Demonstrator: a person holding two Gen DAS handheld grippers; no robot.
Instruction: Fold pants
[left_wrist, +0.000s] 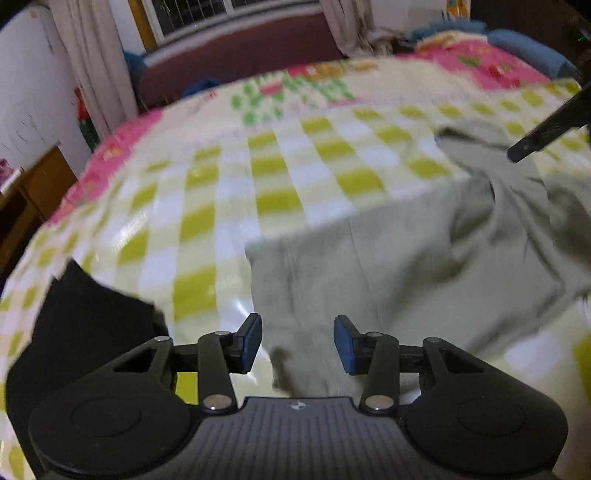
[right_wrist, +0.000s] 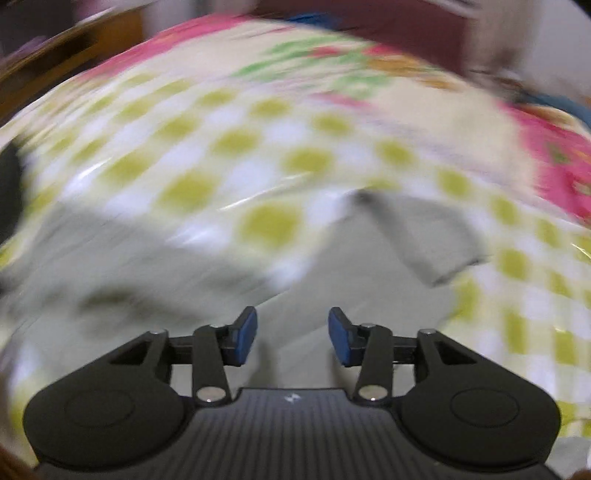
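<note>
Plainly, both claws gape with nothing held: left claw (left_wrist: 297, 343) and right claw (right_wrist: 292, 336) hover above grey-green pants (left_wrist: 388, 266) on a checkered bed (left_wrist: 229, 192).

Right wrist view motion-blurred; pants (right_wrist: 369, 266) edges smeared, cut off.

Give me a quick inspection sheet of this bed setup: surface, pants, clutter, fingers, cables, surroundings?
Surface: checked yellow-and-white plastic cover with a pink floral border.
Job's things: grey-green pants lying rumpled, partly folded.
Clutter: black cloth at the left edge.
Grippers: left gripper and right gripper both have fingers apart, nothing between them.
Cables: nothing seen.
Surroundings: curtain, window, maroon headboard, wooden furniture.
</note>
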